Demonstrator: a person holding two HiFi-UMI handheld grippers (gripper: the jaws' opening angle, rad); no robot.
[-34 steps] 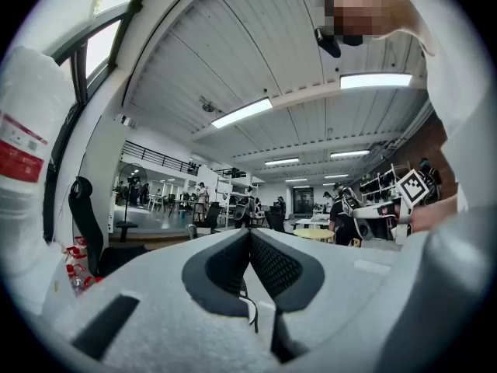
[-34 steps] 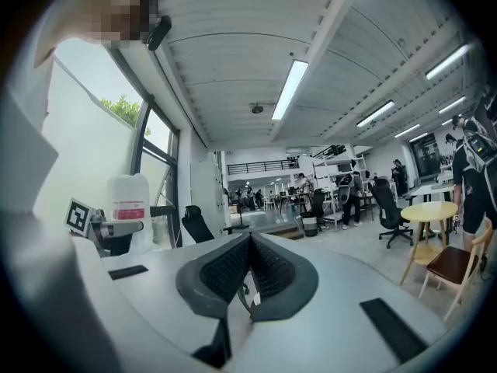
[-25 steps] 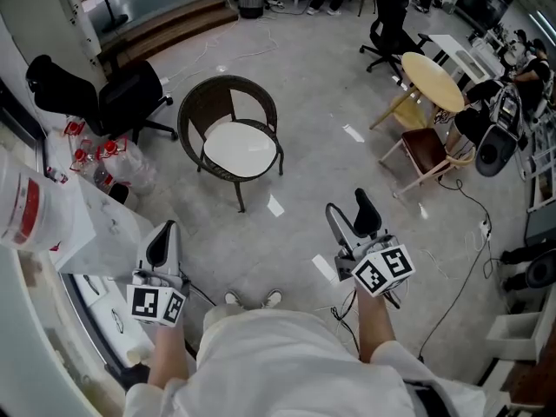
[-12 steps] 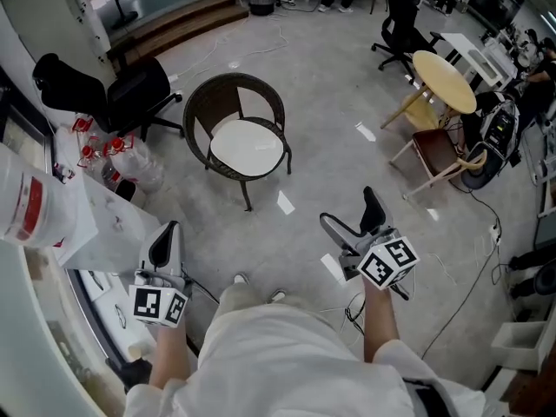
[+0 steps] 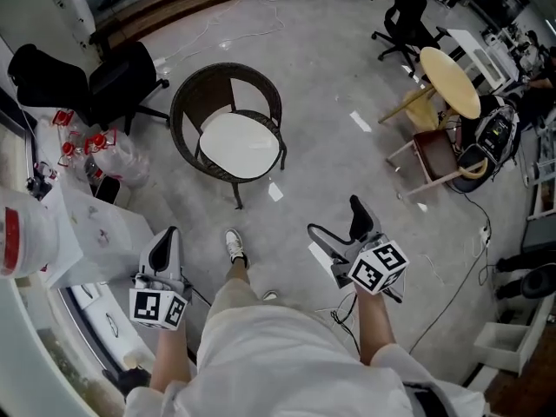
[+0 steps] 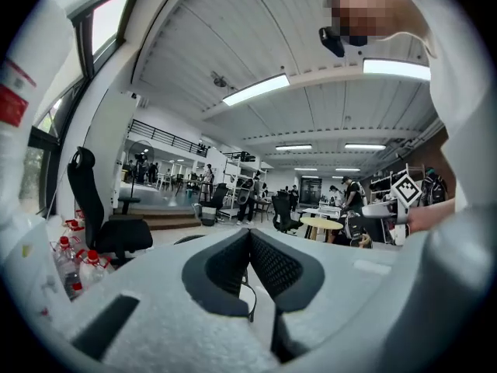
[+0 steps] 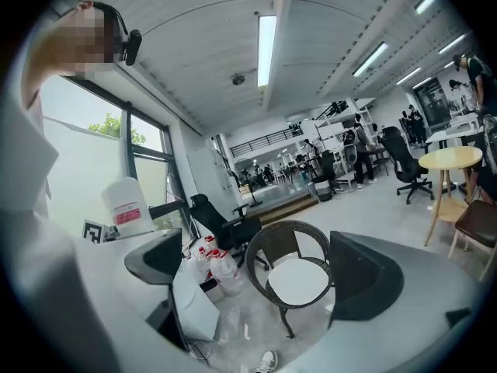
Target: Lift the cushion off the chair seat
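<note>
A round white cushion (image 5: 239, 144) lies on the seat of a dark wicker chair (image 5: 195, 102), on the floor ahead of me. My left gripper (image 5: 163, 243) is held low at the left, well short of the chair, with its jaws shut and empty (image 6: 248, 238). My right gripper (image 5: 337, 221) is off to the right, also far from the chair. Its jaws have just been opening and now stand wide with nothing between them. In the right gripper view the chair (image 7: 273, 243) and cushion (image 7: 299, 280) show between that gripper's open fingers (image 7: 260, 269).
A black office chair (image 5: 113, 81) and several water bottles (image 5: 95, 150) stand left of the wicker chair. A white counter (image 5: 91, 228) with a large jug (image 5: 17, 233) is at my left. A round wooden table (image 5: 450, 81), a brown chair (image 5: 434, 155) and floor cables (image 5: 473, 202) lie right.
The person has stepped toward the chair, one foot now forward. Both grippers have come forward and lower. The right gripper's jaws opened wider; the left stayed shut.
</note>
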